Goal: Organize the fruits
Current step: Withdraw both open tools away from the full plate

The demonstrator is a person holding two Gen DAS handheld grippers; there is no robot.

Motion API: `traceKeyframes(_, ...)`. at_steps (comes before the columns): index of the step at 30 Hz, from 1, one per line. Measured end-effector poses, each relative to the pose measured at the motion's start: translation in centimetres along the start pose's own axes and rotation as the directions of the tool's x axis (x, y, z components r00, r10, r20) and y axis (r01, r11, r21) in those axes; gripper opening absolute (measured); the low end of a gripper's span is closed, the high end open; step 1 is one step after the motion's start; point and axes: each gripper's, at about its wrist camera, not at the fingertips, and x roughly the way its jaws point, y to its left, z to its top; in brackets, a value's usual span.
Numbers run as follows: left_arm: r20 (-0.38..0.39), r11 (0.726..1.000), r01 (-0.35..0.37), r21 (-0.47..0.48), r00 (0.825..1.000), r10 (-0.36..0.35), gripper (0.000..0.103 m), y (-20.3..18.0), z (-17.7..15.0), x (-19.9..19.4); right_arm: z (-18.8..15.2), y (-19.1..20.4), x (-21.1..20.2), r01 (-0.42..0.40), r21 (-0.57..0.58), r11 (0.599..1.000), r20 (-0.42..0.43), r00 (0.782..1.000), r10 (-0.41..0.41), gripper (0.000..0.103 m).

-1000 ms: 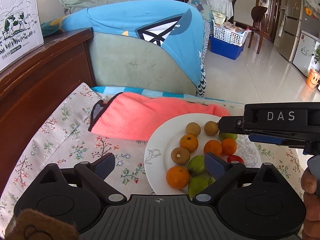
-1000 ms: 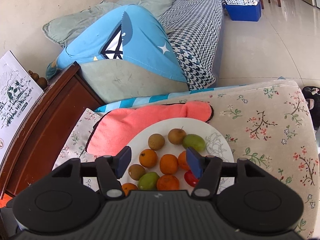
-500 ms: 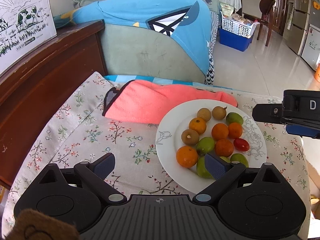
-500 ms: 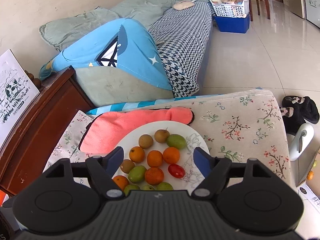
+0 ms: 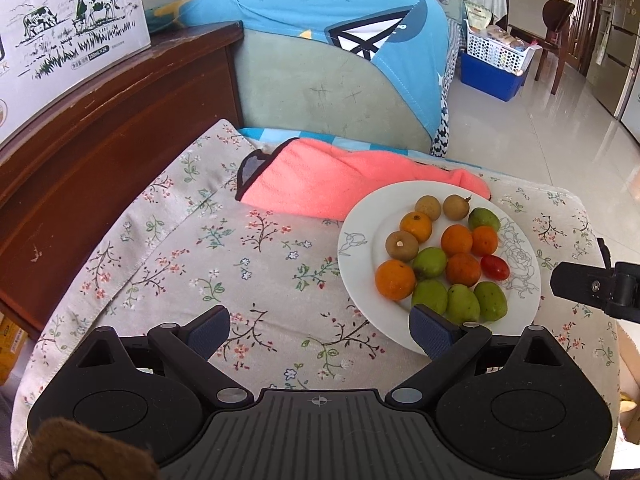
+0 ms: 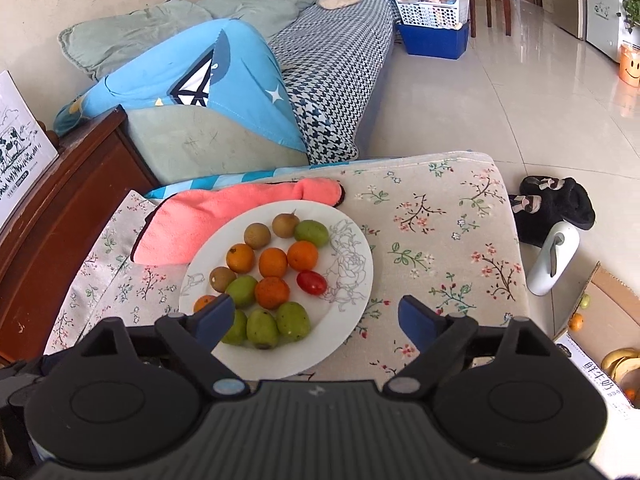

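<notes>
A white plate (image 5: 360, 240) (image 6: 352, 240) lies on the floral cloth and holds several fruits: oranges (image 5: 394, 280) (image 6: 273, 262), green fruits (image 5: 429, 263) (image 6: 262, 327), brown longans (image 5: 401, 245) (image 6: 257, 235) and a red cherry tomato (image 5: 495, 267) (image 6: 311, 282). My left gripper (image 5: 320, 326) is open and empty, above the cloth to the left of the plate's near edge. My right gripper (image 6: 316, 320) is open and empty, above the plate's near right edge. Its body shows at the right edge of the left wrist view (image 5: 592, 286).
A pink towel (image 5: 340, 184) (image 6: 224, 216) lies behind the plate, partly under its rim. A dark wooden cabinet (image 5: 100, 120) stands at the left, a sofa (image 6: 320, 60) behind. Right of the table: black slippers (image 6: 556, 208), a white device (image 6: 554, 260), a cardboard box (image 6: 600, 320) with fruit.
Both grippers have drawn back and up from the plate. The right gripper's jaws have opened wider and its body has slid to the right in the left wrist view.
</notes>
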Motion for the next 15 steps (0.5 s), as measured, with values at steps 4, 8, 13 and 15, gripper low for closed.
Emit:
traceKeyframes(4, -0.002, 1.000, 0.003, -0.016, 1.000, -0.003, 0.097, 0.3, -0.2, -0.4, -0.7, 0.3, -0.5, 0.025, -0.025, 0.999, -0.002, 1.000, -0.025, 0.092)
traceKeyframes(8, -0.008, 0.999, 0.004, -0.034, 1.000, -0.004, 0.097, 0.6, -0.4, -0.6, -1.2, 0.6, -0.5, 0.058, -0.055, 0.997, -0.006, 0.998, -0.058, 0.094)
traceKeyframes(13, -0.021, 0.999, -0.004, -0.049, 1.000, 0.003, 0.097, 0.8, -0.4, -0.5, -1.6, 1.1, 0.0, 0.082, -0.092, 0.992, -0.021, 0.996, -0.084, 0.096)
traceKeyframes(15, -0.027, 0.999, -0.010, -0.049, 1.000, 0.009, 0.097, 0.9, -0.3, -0.3, -1.8, 1.3, 0.3, 0.098, -0.103, 0.990, -0.027, 0.994, -0.101, 0.096)
